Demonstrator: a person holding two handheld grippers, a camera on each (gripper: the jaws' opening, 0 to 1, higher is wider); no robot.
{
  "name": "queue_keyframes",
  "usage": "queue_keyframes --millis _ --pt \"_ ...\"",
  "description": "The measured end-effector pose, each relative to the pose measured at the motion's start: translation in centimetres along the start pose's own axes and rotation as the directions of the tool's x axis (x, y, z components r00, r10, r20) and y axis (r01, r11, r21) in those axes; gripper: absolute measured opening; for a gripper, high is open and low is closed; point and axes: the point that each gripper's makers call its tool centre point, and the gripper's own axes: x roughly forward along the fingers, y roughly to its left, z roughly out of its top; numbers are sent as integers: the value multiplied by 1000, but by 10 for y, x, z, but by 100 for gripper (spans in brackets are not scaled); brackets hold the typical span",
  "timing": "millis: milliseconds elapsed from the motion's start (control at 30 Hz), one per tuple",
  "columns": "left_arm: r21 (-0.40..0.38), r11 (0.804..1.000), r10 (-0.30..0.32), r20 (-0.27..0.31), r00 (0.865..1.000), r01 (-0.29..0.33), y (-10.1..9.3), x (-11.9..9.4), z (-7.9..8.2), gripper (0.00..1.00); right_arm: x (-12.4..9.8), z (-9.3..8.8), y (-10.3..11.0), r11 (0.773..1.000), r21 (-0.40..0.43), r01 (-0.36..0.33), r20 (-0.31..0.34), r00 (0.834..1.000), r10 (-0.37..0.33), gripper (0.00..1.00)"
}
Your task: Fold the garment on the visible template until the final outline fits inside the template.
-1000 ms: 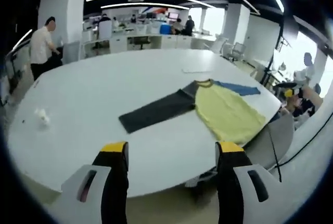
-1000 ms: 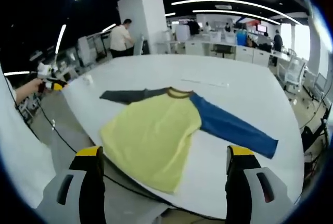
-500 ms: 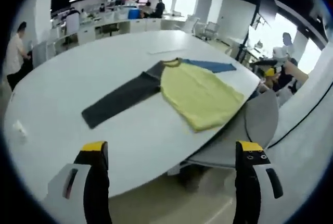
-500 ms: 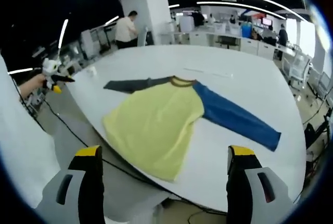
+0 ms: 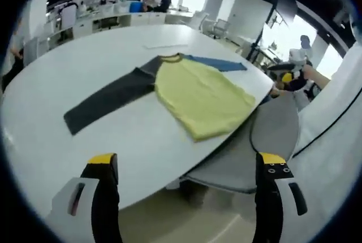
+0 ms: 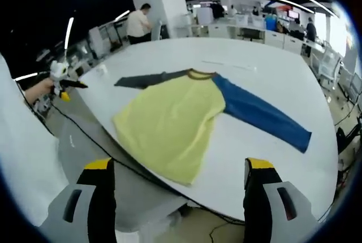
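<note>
Here, shirt (image 6: 175, 120) flat on table (image 6: 243, 73), hem overhanging edge; template indiscernible; both grippers' fingers wide, holding nothing.

The white table (image 6: 169, 56) lay bare and open all round the spread garment (image 6: 169, 118), with wide free surface beyond the blue sleeve (image 6: 263, 116) and past the dark sleeve (image 5: 107, 99). A thin cable (image 6: 107, 155) ran along the near table edge, just below the yellow hem. A grey chair (image 5: 274, 135) stood close against that edge, narrowing the way in
</note>
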Motion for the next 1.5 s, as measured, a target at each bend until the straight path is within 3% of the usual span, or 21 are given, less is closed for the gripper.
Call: queue_keyframes --millis 367,733,1233,1500 --pt "-41 995 -97 -27 995 96 -22 44 -1 87 10 -13 -7 999 30 -33 -26 999 33 90" --pt "-94 983 -166 -54 985 160 -28 80 -11 78 23 -22 -12 996 63 -62 -50 997 65 82" --pt "-135 971 -209 -89 974 196 -29 111 -23 73 45 -42 -14 988 120 -95 -95 990 107 68" --pt "-152 967 -219 -89 972 204 -27 124 -28 65 57 -50 -11 984 137 -113 -115 985 129 61"
